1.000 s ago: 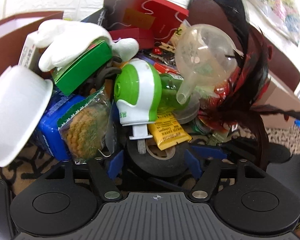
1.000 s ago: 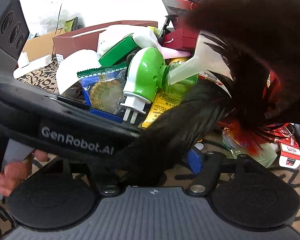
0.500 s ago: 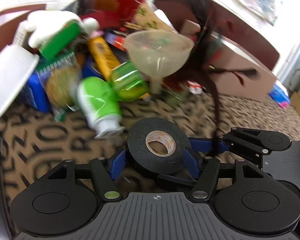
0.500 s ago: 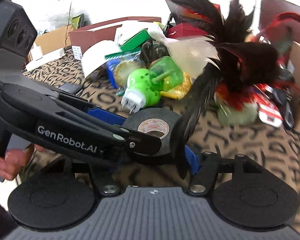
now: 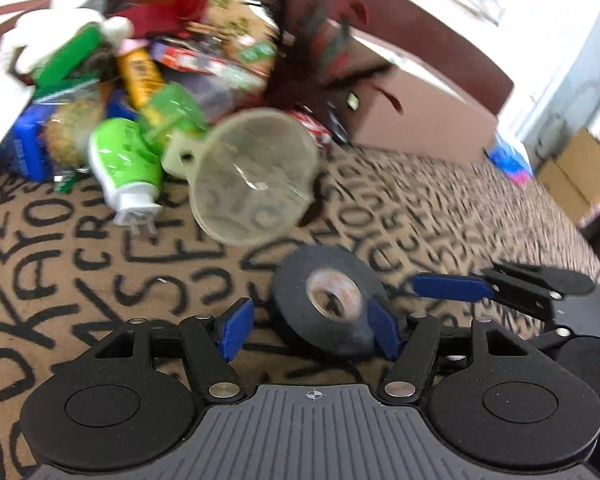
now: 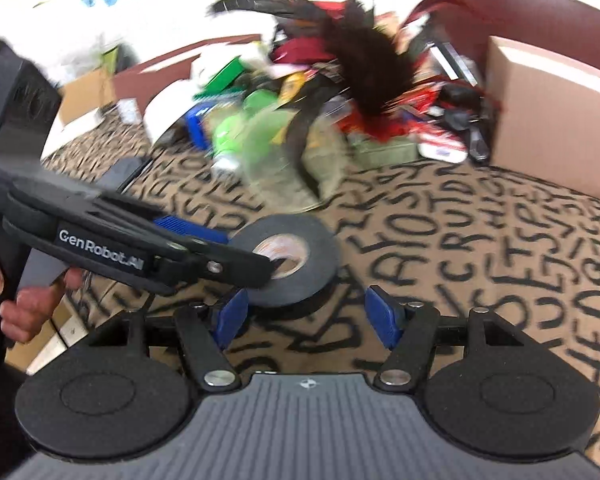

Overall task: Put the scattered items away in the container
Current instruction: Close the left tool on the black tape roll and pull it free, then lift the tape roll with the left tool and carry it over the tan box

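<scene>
Barely started, I'd say. The black roll of cloth tape with a pale cardboard core (image 5: 328, 300) sits between the left gripper's (image 5: 312, 326) blue fingers (image 5: 236, 328) – only the right-hand pad looks to be touching it, there's a gap at the other one, so I'd call those fingers open rather than clamped. Whether the roll rests on the letter-patterned brown worktop (image 5: 100, 280) or is slightly lifted, I can't tell through the blur.

The right gripper (image 6: 306, 316) has its fingers spread with nothing in them; in its own view the tape roll is at about 11 o'clock from it, just beyond the tips.

What's left is pretty much everything – the heap at 11 o'clock in the left view: a clear plastic funnel (image 5: 252, 176), a green and white plug-in device (image 5: 124, 168), a blue packet (image 5: 24, 148) and a dark feather duster (image 6: 364, 64). The brown cardboard box (image 5: 416, 120) at 1 o'clock is probably the container, and I can't see anything inside it.
</scene>
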